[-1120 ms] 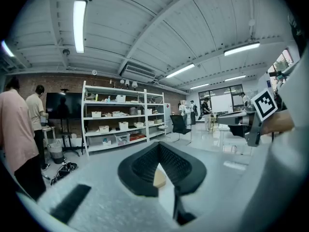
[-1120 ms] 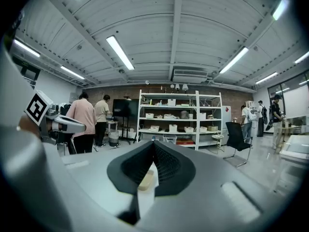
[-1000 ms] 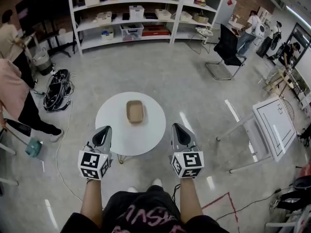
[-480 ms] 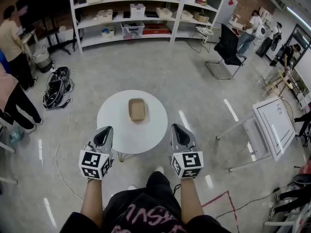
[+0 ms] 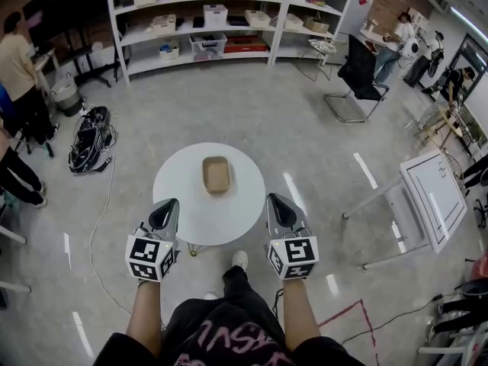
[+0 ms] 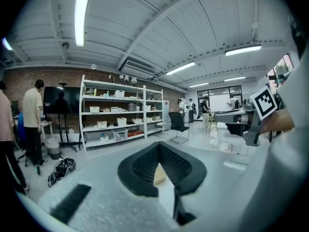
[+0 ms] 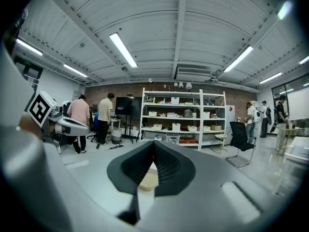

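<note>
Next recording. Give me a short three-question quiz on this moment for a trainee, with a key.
1. True or false: the tan tray lies on the round white table.
2. Multiple choice: what does the left gripper hold? A) the tray B) a cable C) nothing
3. Fill in: the jaws of the right gripper stand ____ (apart / together).
Key: 1 true; 2 C; 3 together.
</note>
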`<move>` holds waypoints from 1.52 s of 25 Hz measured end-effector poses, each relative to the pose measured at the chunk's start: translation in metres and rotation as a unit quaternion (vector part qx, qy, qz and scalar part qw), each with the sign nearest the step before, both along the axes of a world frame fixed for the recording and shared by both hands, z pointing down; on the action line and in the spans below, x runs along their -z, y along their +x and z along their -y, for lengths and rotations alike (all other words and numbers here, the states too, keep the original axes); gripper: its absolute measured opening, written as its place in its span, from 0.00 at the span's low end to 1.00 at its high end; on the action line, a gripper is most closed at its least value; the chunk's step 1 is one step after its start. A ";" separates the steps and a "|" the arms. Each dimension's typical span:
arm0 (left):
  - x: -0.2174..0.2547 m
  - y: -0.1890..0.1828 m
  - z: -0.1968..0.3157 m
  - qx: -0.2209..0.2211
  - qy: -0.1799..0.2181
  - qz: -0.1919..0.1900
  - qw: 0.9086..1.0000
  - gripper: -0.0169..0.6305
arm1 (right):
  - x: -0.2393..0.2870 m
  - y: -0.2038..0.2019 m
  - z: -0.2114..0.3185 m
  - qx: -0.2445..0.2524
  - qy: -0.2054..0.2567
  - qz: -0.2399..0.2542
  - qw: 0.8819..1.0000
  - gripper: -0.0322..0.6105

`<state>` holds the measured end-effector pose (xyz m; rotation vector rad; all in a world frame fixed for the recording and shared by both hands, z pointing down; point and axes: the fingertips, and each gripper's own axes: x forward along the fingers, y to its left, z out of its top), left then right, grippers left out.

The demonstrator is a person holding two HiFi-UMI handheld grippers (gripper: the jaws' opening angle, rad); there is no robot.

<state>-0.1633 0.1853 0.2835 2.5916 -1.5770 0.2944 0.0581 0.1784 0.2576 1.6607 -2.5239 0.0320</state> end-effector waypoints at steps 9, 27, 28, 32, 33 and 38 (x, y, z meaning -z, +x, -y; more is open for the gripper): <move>-0.013 -0.006 0.036 0.009 -0.016 0.005 1.000 0.02 | -0.013 -0.006 0.041 0.006 -0.011 0.005 1.000 0.07; -0.072 0.004 0.149 0.033 -0.077 0.010 0.996 0.02 | -0.072 0.006 0.167 0.025 -0.062 0.021 0.998 0.07; -0.075 0.004 0.158 0.035 -0.081 0.010 0.996 0.02 | -0.076 0.006 0.177 0.027 -0.065 0.020 0.997 0.07; -0.087 0.009 0.190 0.038 -0.092 0.009 0.995 0.02 | -0.091 0.011 0.215 0.030 -0.078 0.017 0.996 0.07; -0.090 0.011 0.198 0.040 -0.096 0.009 0.995 0.02 | -0.095 0.014 0.225 0.031 -0.082 0.018 0.996 0.07; -0.111 0.026 0.230 0.050 -0.122 0.011 0.991 0.02 | -0.116 0.027 0.265 0.040 -0.107 0.020 0.993 0.07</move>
